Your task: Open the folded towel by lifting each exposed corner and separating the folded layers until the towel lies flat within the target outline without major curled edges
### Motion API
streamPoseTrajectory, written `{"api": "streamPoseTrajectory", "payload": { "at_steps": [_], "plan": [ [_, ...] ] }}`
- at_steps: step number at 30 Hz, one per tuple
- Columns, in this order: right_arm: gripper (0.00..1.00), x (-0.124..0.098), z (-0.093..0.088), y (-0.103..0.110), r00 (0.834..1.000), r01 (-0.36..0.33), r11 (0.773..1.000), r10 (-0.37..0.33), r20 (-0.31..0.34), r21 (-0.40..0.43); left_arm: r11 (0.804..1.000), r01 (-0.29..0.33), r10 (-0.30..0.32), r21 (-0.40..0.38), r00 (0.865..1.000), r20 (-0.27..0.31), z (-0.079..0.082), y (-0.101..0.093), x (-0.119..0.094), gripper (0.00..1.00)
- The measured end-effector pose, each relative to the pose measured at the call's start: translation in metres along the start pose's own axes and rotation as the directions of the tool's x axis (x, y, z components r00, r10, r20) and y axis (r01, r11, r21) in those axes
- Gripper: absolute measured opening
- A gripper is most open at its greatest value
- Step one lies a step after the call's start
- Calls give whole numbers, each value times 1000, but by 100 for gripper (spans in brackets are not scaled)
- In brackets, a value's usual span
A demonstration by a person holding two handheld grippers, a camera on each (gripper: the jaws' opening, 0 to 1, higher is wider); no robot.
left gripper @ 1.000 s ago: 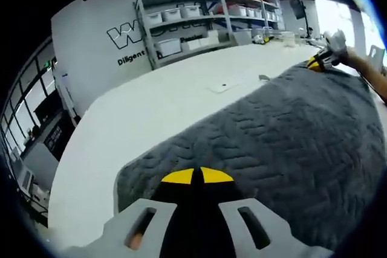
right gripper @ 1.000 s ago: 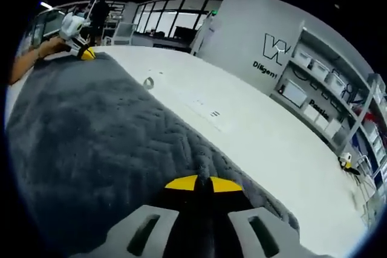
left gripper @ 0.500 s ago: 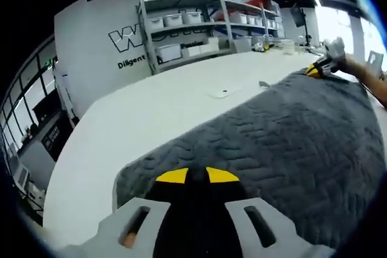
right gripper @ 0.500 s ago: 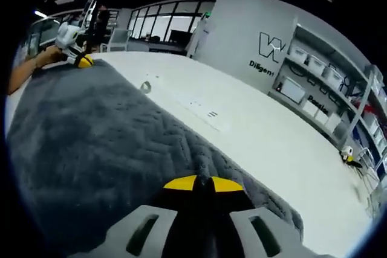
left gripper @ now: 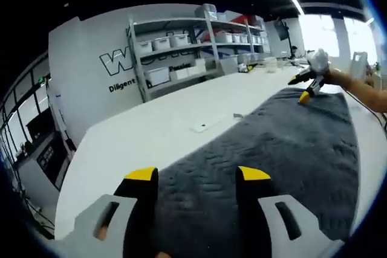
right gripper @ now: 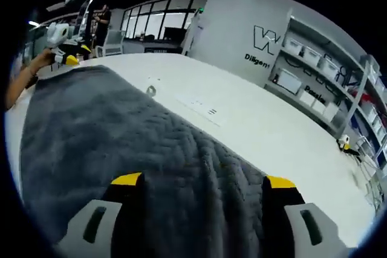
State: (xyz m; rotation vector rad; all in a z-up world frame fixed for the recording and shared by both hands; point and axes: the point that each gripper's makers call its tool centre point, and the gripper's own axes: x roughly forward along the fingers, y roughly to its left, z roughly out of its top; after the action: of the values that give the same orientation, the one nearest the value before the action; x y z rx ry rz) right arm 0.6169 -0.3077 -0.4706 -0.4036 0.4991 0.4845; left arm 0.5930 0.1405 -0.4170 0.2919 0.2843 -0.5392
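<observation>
The grey quilted towel (left gripper: 284,143) lies spread out on the white table (left gripper: 139,137). My left gripper (left gripper: 198,175) is open above one end of it, with towel fabric showing between the yellow-tipped jaws and nothing held. My right gripper (right gripper: 202,180) is also open over the opposite end of the towel (right gripper: 103,125), whose edge bulges slightly under the jaws. In the left gripper view, the right gripper (left gripper: 304,83) hovers at the towel's far corner, held by a hand. In the right gripper view, the left gripper (right gripper: 65,55) sits at the far corner.
The white table (right gripper: 272,131) stretches wide beside the towel, with a small ring (right gripper: 150,90) and printed marks (right gripper: 202,108) near the towel's edge. Shelves with white bins (left gripper: 175,46) line the grey wall beyond. A small yellow object (right gripper: 343,144) lies far right.
Both grippers, shut on the towel's edge before, have opened and let go of it. The towel now rests on the table.
</observation>
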Motion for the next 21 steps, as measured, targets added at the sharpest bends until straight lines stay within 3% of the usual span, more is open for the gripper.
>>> {"api": "streamPoseTrajectory", "payload": {
  "at_steps": [2, 6, 10, 12, 15, 21],
  "plan": [
    [91, -10, -4, 9, 999, -39, 999, 39, 1, -22, 1000, 3, -3, -2, 1000, -4, -1, -1, -6, 67],
    [98, -31, -17, 22, 997, -79, 996, 78, -20, -37, 999, 39, -38, 5, 997, -60, -19, -10, -18, 86],
    [99, -54, -21, 35, 990, -137, 990, 138, -8, 14, 999, 41, -39, 11, 995, -94, -38, -12, -26, 100],
    [99, -64, -23, 35, 990, -140, 990, 141, -7, 7, 999, 39, -38, 1, 995, -97, -42, -11, -30, 99],
    [99, -78, -35, 33, 991, -121, 992, 119, -66, -40, 999, 31, -33, -27, 996, -81, -45, -10, -37, 99],
    [99, -108, -43, 38, 991, -132, 991, 132, -34, 10, 999, 12, -15, -34, 995, -102, -56, -13, -60, 99]
  ]
}}
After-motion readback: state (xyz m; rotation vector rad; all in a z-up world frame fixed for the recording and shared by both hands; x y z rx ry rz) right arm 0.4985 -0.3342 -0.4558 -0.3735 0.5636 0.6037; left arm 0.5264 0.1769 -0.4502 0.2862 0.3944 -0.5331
